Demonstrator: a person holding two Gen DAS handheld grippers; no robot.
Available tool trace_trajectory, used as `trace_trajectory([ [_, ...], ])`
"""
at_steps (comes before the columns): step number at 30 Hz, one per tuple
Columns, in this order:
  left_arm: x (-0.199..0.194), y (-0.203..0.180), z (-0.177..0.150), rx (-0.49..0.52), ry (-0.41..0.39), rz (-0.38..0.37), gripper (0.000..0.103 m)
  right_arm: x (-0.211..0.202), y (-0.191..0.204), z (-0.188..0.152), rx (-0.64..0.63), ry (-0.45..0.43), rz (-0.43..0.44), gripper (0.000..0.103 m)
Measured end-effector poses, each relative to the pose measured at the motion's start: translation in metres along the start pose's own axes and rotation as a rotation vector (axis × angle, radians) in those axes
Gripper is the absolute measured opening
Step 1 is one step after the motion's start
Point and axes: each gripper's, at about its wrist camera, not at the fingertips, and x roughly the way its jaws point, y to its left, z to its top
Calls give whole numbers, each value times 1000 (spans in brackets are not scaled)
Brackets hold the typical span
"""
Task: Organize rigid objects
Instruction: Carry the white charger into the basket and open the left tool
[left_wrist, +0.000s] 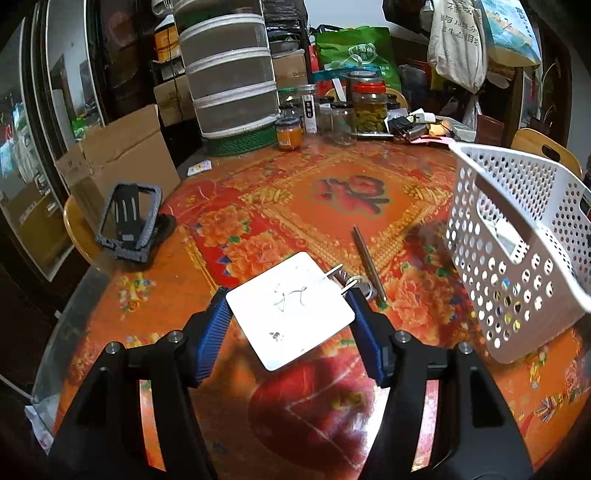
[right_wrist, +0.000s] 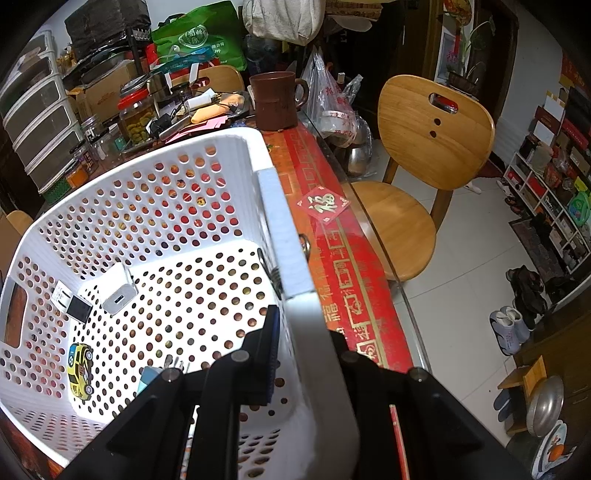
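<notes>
**Figure: concealed and cropped regions in the two wrist views.**

The white adapter (left_wrist: 291, 308) hides most of the keys (left_wrist: 360, 284) behind its far corner. The basket (left_wrist: 517, 236) is cut off by the left view's right edge, and its contents show only through its holes. In the right wrist view, the basket wall conceals the outer finger of the right gripper (right_wrist: 295, 354). A light blue item (right_wrist: 147, 378) is partly hidden by the gripper.

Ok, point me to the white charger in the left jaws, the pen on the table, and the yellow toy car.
White charger (left_wrist: 291, 308): left wrist view, middle of its flat top face.
Pen (left_wrist: 367, 260): left wrist view, mid-barrel.
Yellow toy car (right_wrist: 80, 370): right wrist view, its roof, on the basket floor.
</notes>
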Motion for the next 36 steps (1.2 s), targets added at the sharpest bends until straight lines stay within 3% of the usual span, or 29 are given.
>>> trace_trajectory([
  [21, -51, -40, 65, 92, -126, 73, 60, -1, 0, 1, 2, -2, 11, 15],
  [36, -70, -70, 101, 140, -154, 134, 60, -1, 0, 1, 2, -3, 12, 16],
])
